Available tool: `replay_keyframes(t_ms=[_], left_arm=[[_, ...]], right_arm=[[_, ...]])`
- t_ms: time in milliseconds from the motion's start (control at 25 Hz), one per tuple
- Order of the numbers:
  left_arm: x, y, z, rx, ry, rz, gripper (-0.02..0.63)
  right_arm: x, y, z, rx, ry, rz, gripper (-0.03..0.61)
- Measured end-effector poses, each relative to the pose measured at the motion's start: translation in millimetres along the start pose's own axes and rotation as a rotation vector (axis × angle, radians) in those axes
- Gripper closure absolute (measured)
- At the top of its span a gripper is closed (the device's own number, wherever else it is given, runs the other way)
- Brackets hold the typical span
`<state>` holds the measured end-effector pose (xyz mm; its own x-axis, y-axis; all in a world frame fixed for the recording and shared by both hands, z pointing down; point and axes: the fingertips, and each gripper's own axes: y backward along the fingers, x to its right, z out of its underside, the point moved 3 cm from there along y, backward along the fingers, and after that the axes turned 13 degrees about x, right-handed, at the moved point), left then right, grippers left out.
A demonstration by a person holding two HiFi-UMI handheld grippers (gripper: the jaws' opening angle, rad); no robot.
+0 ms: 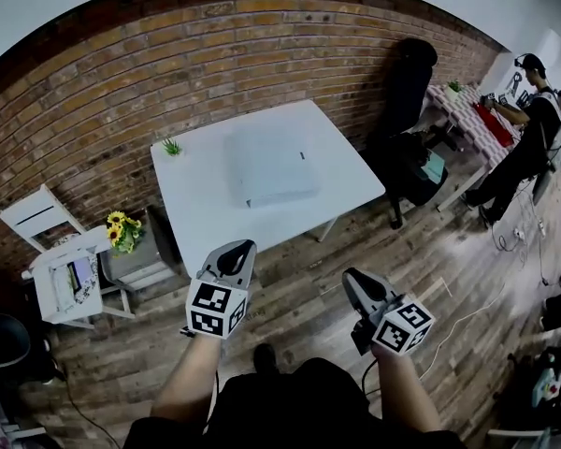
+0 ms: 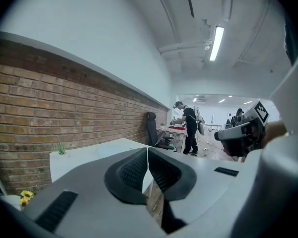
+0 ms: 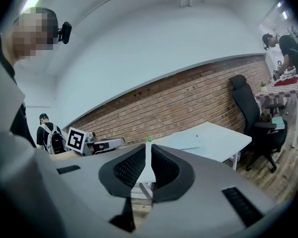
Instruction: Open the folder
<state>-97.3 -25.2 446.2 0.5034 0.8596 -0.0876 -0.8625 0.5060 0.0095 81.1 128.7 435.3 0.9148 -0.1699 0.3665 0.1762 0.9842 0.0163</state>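
Note:
A pale, flat folder point(image 1: 271, 164) lies closed on the white table point(image 1: 196, 204), towards its far middle. Both grippers hang in front of the table's near edge, over the wooden floor and apart from the folder. My left gripper point(image 1: 236, 255) points at the table, its jaws shut and empty; in the left gripper view the left gripper point(image 2: 147, 150) shows its pads meeting. My right gripper point(image 1: 360, 288) is to its right, lower in the view. In the right gripper view the right gripper point(image 3: 148, 145) is also shut on nothing, with the folder point(image 3: 181, 142) ahead on the table.
A small green plant point(image 1: 172, 146) stands at the table's far left corner, by the brick wall. A black office chair point(image 1: 407, 92) is right of the table. A white chair point(image 1: 47, 251) and sunflowers point(image 1: 122, 230) are to the left. A person point(image 1: 533, 110) works at a far table.

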Motion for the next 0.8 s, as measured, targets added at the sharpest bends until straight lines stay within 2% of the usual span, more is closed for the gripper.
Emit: replay_keyframes(t_ms=[400, 800], left_arm=[[-17, -23, 15, -0.033, 0.001, -0.023, 0.592], [-38, -116, 26, -0.095, -0.049, -0.074, 0.591]], right_arm=[[15, -52, -3, -0.035, -0.023, -0.065, 0.537], [108, -121, -25, -0.024, -0.073, -0.131, 0.54]])
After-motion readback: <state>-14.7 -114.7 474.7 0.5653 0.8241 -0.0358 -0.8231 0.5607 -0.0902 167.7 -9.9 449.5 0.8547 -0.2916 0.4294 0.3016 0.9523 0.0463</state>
